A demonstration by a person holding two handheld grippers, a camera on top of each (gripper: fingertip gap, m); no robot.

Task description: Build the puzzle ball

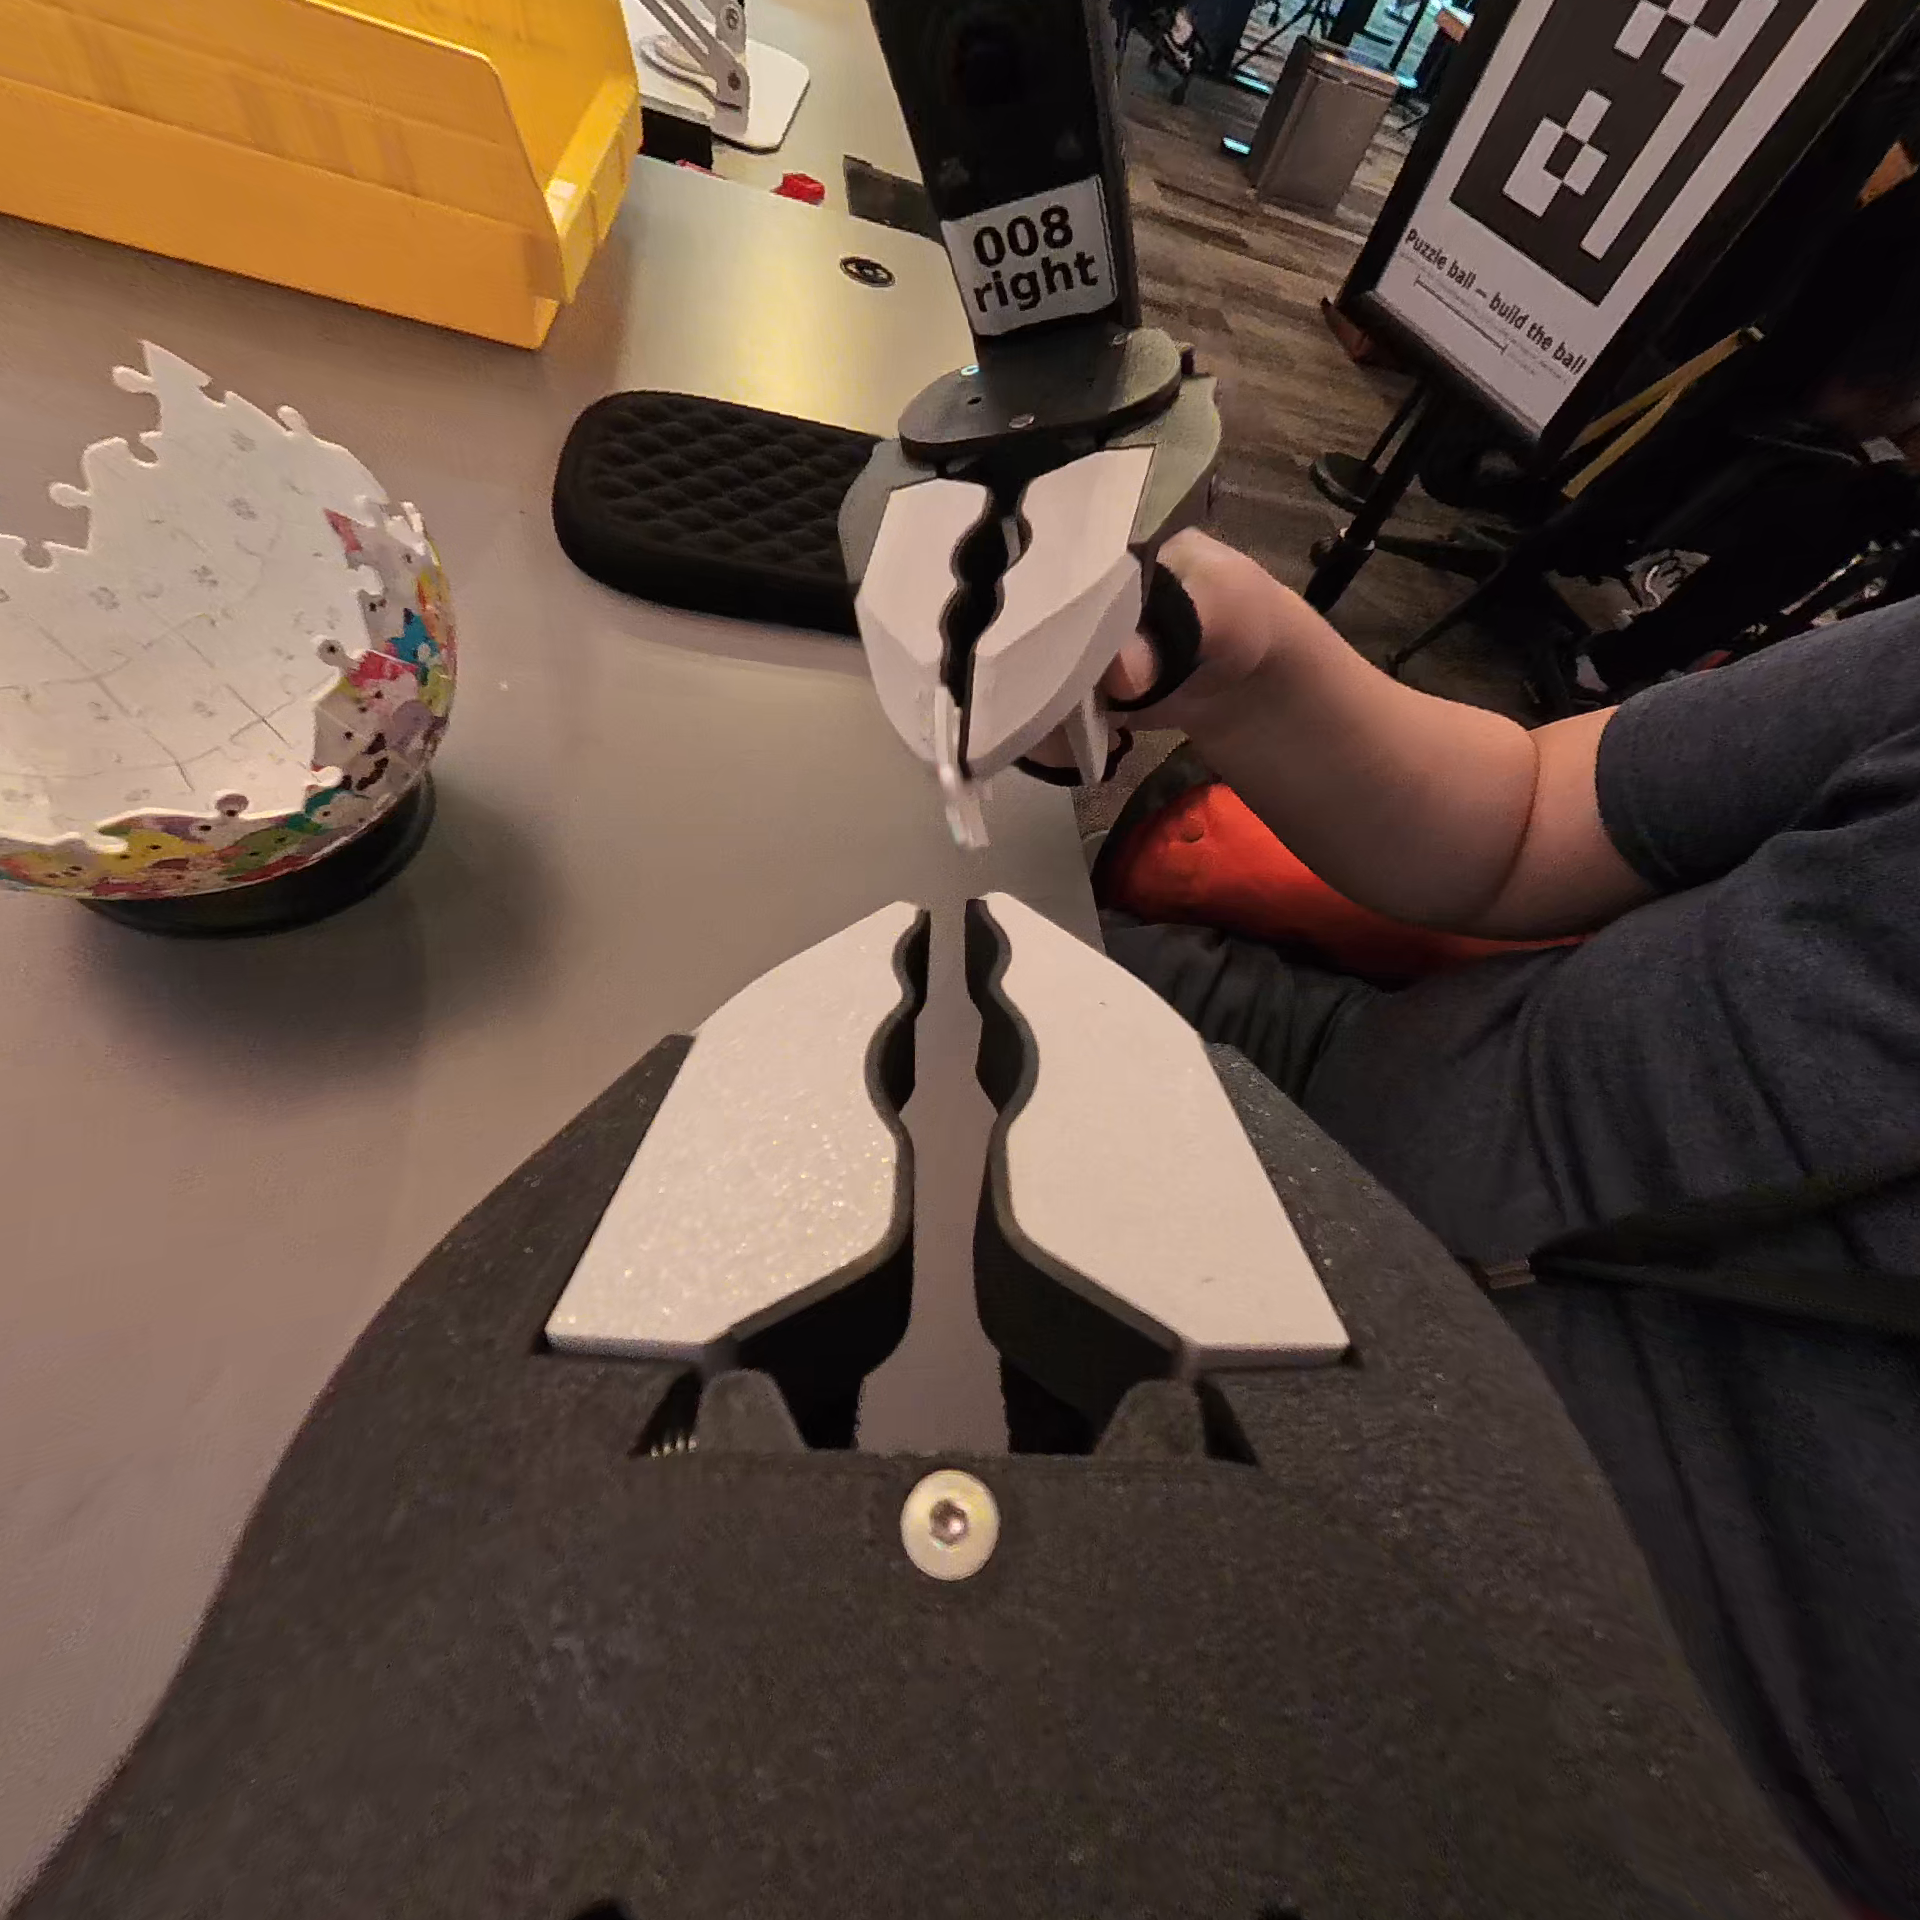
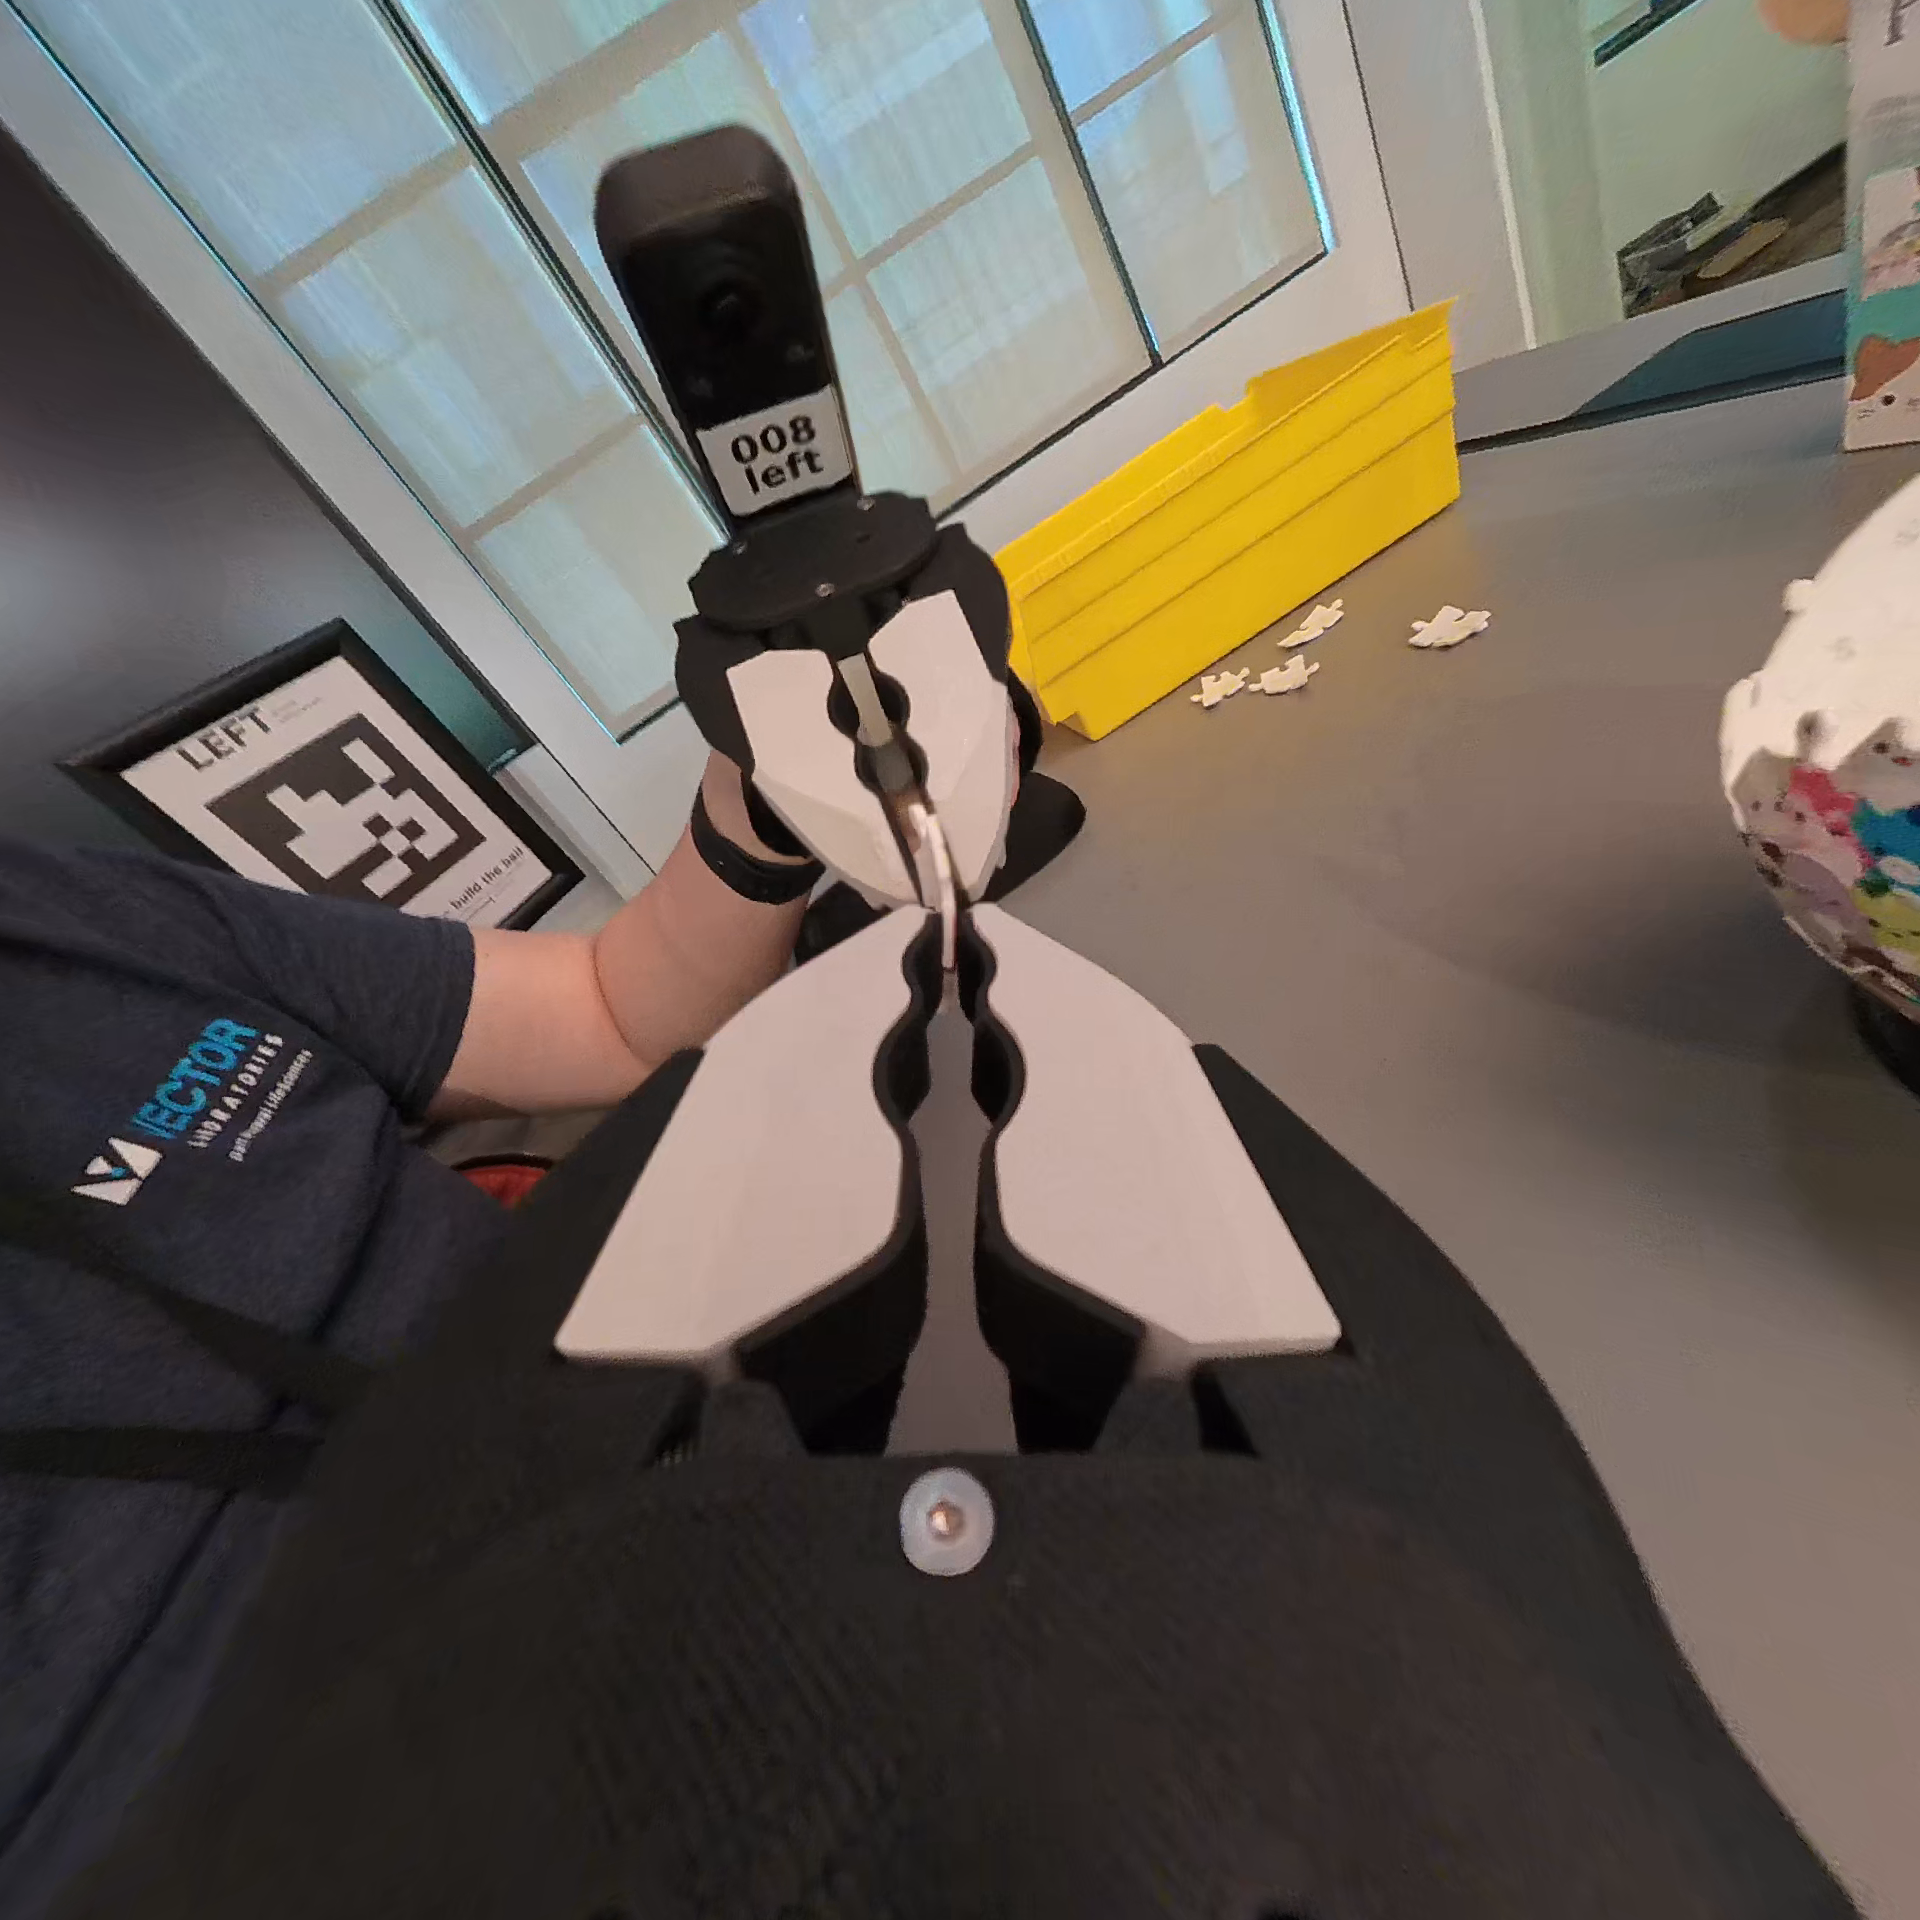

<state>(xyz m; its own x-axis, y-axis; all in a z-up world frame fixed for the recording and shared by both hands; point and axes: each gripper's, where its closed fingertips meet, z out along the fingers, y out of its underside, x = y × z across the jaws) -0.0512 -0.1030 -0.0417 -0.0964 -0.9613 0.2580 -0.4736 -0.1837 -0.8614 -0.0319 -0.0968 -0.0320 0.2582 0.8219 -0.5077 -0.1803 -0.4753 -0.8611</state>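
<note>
The partly built puzzle ball (image 1: 208,665) sits on a black stand (image 1: 343,878) at the left of the grey table; its white inside faces me and its outside is colourful. It also shows in the right wrist view (image 2: 1829,821) at the right edge. My right gripper (image 1: 961,764) (image 2: 945,920) is shut on a white puzzle piece (image 1: 964,810) (image 2: 938,868), held edge-on in the air. My left gripper (image 1: 945,909) (image 2: 920,883) points at it tip to tip, just short of the piece, its jaws a narrow gap apart and empty.
A yellow bin (image 1: 312,166) (image 2: 1247,540) stands at the back of the table. Several loose white pieces (image 2: 1288,675) lie beside it. A black padded mat (image 1: 717,509) lies near the table edge. A printed box (image 2: 1881,260) stands far right. The person's arm (image 1: 1403,790) is on the right. Both grippers' tips are close together, under 4 cm apart. From either gripper's tips it is about 15 cm to the partly built puzzle ball (image 1: 208,665).
</note>
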